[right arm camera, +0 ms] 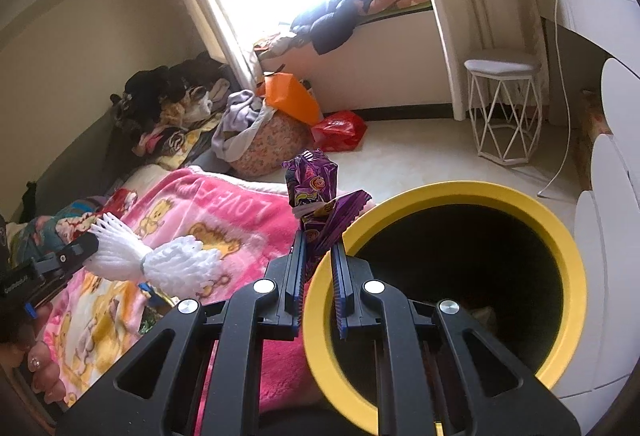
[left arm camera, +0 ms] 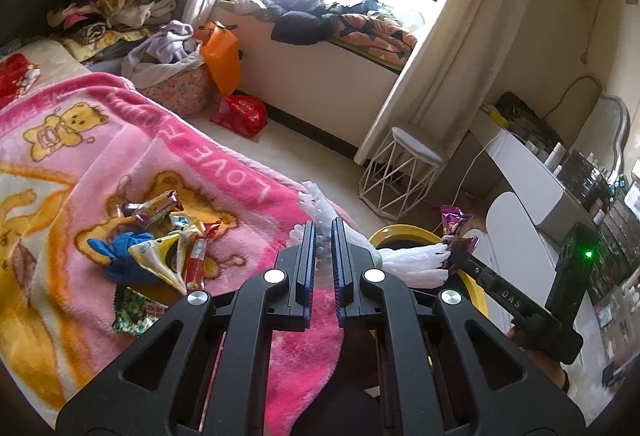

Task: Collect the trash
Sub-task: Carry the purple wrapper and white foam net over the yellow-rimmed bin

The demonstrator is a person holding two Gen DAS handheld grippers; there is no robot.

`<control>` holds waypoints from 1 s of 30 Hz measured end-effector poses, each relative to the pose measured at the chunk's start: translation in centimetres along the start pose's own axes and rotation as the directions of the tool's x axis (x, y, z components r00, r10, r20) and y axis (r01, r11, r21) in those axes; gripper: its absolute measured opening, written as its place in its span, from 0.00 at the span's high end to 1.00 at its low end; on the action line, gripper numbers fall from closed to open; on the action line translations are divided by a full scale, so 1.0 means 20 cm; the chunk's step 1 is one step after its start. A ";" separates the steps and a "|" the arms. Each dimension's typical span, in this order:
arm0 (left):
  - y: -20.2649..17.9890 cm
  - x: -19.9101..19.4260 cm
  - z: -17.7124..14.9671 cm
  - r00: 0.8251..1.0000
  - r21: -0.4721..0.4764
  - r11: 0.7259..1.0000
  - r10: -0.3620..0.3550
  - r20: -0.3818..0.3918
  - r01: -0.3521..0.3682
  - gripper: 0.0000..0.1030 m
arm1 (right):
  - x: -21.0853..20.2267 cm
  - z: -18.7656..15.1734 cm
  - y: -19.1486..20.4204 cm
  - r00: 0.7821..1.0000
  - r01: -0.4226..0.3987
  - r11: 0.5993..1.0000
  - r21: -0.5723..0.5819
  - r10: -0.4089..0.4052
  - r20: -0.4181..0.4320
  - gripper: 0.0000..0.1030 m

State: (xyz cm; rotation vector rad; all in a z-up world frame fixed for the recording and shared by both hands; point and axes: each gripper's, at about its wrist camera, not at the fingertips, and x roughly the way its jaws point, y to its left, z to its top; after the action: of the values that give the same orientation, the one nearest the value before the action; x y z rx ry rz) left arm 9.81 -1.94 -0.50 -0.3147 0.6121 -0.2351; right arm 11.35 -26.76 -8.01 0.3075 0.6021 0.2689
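My left gripper (left arm camera: 323,232) is shut on a white foam net (left arm camera: 412,262) that sticks out past its fingertips and droops to the right. From the right wrist view, this left gripper (right arm camera: 90,248) holds the foam net (right arm camera: 168,264) over the pink blanket (right arm camera: 224,212). My right gripper (right arm camera: 318,250) is shut on a crumpled purple wrapper (right arm camera: 310,184) at the left rim of the yellow-rimmed bin (right arm camera: 452,192). The left wrist view shows the right gripper (left arm camera: 456,256) and purple wrapper (left arm camera: 454,220) over the bin's rim (left arm camera: 404,232). Several snack wrappers (left arm camera: 176,236) lie on the blanket (left arm camera: 224,164).
A blue cloth (left arm camera: 120,254) and a green wrapper (left arm camera: 132,310) lie among the wrappers. On the floor beyond stand a laundry basket (right arm camera: 264,144), an orange bag (right arm camera: 292,96), a red bag (right arm camera: 340,130) and a white wire stool (right arm camera: 504,108). A white dresser (left arm camera: 532,188) is at right.
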 end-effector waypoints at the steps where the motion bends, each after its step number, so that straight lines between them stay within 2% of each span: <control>1: -0.01 0.00 0.00 1.000 0.002 1.000 -0.002 0.000 0.002 0.95 | 0.00 0.00 0.00 1.000 0.003 1.000 0.001 -0.003 0.002 0.88; 30: -0.28 0.17 -0.05 0.998 0.133 0.990 -0.040 -0.040 0.045 0.95 | -0.09 0.02 -0.27 0.993 0.103 0.990 0.100 -0.108 0.038 0.88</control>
State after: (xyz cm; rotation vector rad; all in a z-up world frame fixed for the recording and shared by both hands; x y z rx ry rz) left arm 11.26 -8.40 -1.01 -0.1949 0.6232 -0.3221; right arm 11.04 -32.50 -8.72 0.3735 0.5880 0.1310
